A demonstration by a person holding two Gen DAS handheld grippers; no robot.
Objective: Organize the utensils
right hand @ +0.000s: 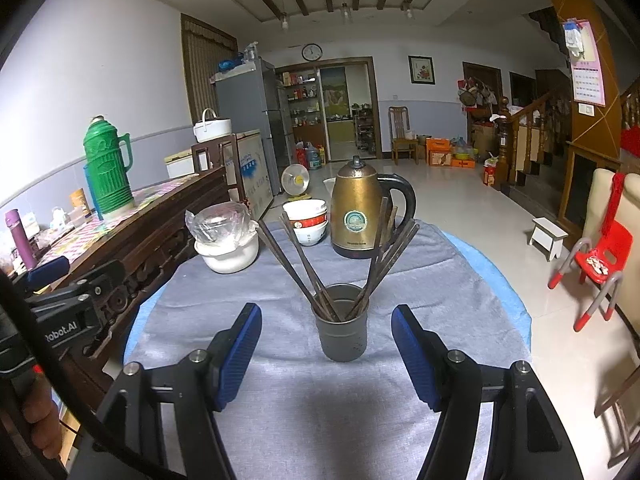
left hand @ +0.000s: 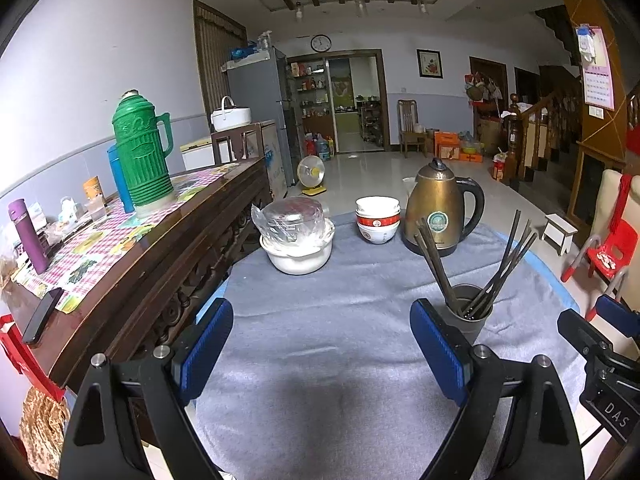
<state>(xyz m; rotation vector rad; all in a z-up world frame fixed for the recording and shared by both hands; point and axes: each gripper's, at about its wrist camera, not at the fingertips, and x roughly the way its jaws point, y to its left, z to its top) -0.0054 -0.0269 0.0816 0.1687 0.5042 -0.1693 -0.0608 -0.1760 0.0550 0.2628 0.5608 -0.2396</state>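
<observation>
A dark grey cup (right hand: 342, 332) holding several dark chopsticks (right hand: 296, 256) stands on the grey cloth (right hand: 280, 400) over a round table. My right gripper (right hand: 326, 320) is open. The cup sits in line with the gap between its blue pads (right hand: 240, 352), and neither pad touches it. My left gripper (left hand: 322, 340) is open over bare cloth with nothing between its fingers. In the left wrist view the cup (left hand: 468, 316) stands just right of its right finger (left hand: 438, 344). Part of the right gripper (left hand: 612, 320) shows at that view's right edge.
At the table's far side stand a brass kettle (right hand: 358, 216), stacked bowls (right hand: 306, 220) and a white pot with a plastic-wrapped lid (right hand: 228, 240). A wooden sideboard (left hand: 168, 256) with a green thermos (left hand: 140, 148) lies left. A red chair (right hand: 600, 256) and a white stool (right hand: 550, 236) stand right.
</observation>
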